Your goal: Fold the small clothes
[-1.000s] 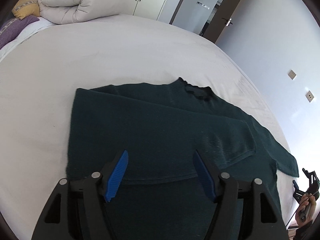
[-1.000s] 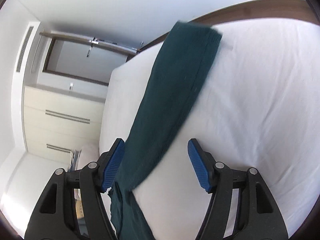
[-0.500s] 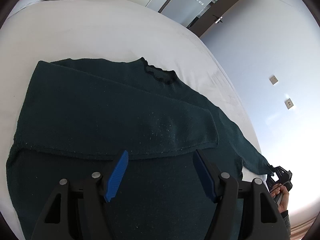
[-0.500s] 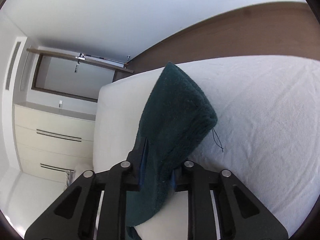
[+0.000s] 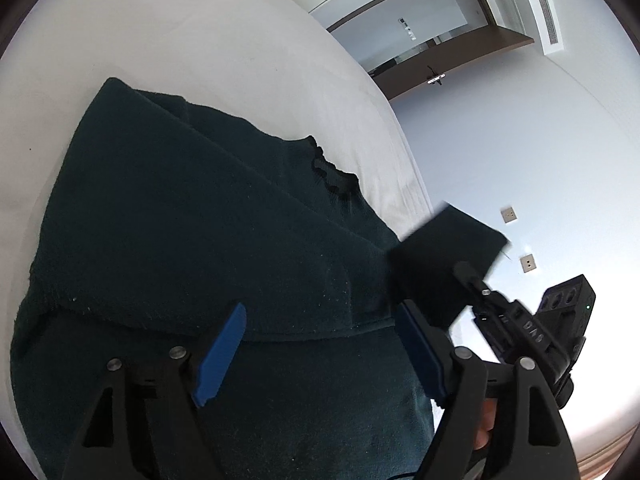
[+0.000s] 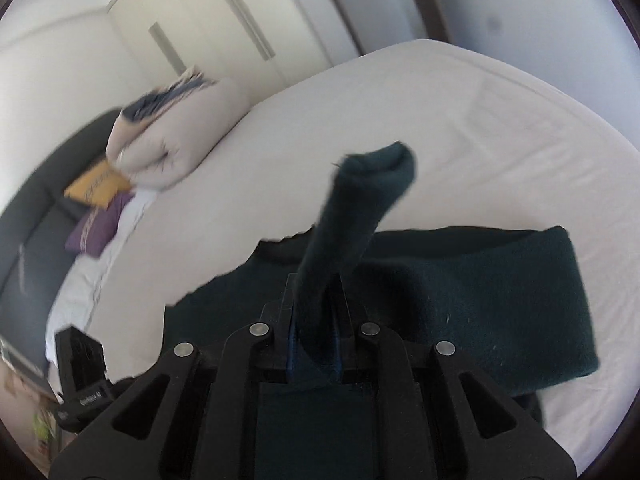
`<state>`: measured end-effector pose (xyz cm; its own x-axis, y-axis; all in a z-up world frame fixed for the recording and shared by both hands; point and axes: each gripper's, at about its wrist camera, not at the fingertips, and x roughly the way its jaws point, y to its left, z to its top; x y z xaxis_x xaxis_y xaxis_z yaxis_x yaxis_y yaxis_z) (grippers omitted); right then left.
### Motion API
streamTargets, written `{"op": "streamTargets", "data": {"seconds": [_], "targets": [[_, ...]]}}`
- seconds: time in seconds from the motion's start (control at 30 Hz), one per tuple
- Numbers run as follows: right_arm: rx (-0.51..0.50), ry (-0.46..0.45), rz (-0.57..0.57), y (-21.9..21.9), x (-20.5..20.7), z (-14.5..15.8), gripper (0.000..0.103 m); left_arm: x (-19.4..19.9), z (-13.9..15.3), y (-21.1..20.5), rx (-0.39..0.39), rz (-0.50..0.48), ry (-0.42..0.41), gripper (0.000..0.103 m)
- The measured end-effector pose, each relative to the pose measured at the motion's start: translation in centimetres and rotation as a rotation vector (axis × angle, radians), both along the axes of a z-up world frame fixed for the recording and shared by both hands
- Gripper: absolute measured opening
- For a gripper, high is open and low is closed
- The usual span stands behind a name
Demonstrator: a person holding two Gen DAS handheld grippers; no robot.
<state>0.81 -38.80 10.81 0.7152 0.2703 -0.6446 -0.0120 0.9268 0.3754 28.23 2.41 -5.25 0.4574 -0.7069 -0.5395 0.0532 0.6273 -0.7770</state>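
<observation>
A dark green sweater [image 5: 208,240] lies flat on the white bed [image 5: 200,32], one sleeve folded across its body. My left gripper [image 5: 320,354] is open and empty, low over the sweater's lower part. My right gripper [image 6: 316,344] is shut on the other sleeve [image 6: 360,200] and holds its cuff up above the sweater body [image 6: 500,292]. In the left wrist view the right gripper [image 5: 472,280] and the raised sleeve [image 5: 444,256] show at the right, over the sweater's edge.
A rolled beige duvet [image 6: 172,136] and yellow and purple cushions [image 6: 100,208] lie at the bed's far end. Wardrobe doors [image 6: 240,32] and a doorway [image 5: 420,40] stand beyond. The bed edge runs along the right [image 5: 408,168].
My right gripper closed on the sleeve, lifted it and swung it over the sweater body. My left gripper moved in lower over the sweater, still open.
</observation>
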Motion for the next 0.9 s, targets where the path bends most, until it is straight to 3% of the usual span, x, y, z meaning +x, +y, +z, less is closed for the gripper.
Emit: {"op": "streamTargets", "data": {"seconds": [0.07,0.17,0.27,0.3,0.37,0.43,0.53,0.57,0.63,0.7,0.73,0.83,0.9], "targets": [[-0.05,0.041,0.101,6.2,1.4,-2.7,0.012,0.2,-0.4,0.6,-0.034,0.005,0.008,0.081],[-0.08,0.157,0.19,12.1,2.7,-8.0,0.013,0.4,-1.0,0.7,-0.041,0.011,0.029,0.086],[-0.044,0.194,0.228,12.4,4.5,-12.2,0.039,0.7,-1.2,0.1,-0.009,-0.008,0.043,0.086],[-0.015,0.166,0.24,11.3,3.6,-12.3,0.057,0.8,-1.2,-0.3,0.0,-0.011,0.044,0.086],[0.034,0.126,0.239,8.2,1.4,-11.3,0.068,1.2,-0.9,-0.5,0.014,-0.012,0.047,0.087],[0.08,0.096,0.235,7.3,-0.1,-10.9,0.068,1.7,-0.5,-1.3,0.04,-0.021,0.049,0.087],[0.164,0.08,0.183,-1.1,-7.4,-8.5,0.068,3.0,-0.5,-3.3,0.096,-0.071,0.071,0.088],[0.22,0.09,0.159,-2.5,-8.6,-8.7,0.068,3.6,-0.9,-3.9,0.107,-0.083,0.092,0.085],[0.33,0.107,0.109,-5.0,-10.3,-9.5,0.068,4.4,-1.2,-5.0,0.157,-0.093,0.12,0.066],[0.407,0.118,0.048,-8.2,-12.6,-9.5,0.068,4.9,-1.2,-6.1,0.219,-0.115,0.137,0.015],[0.447,0.117,0.022,-9.2,-12.9,-9.9,0.068,4.9,-1.3,-6.5,0.225,-0.129,0.141,0.009],[0.553,0.091,-0.039,-12.1,-13.2,-10.8,0.068,4.0,-0.3,-6.8,0.261,-0.126,0.084,0.009],[0.61,0.084,-0.081,-14.0,-13.1,-11.1,0.068,3.6,0.8,-6.2,0.239,-0.102,0.035,0.008]]}}
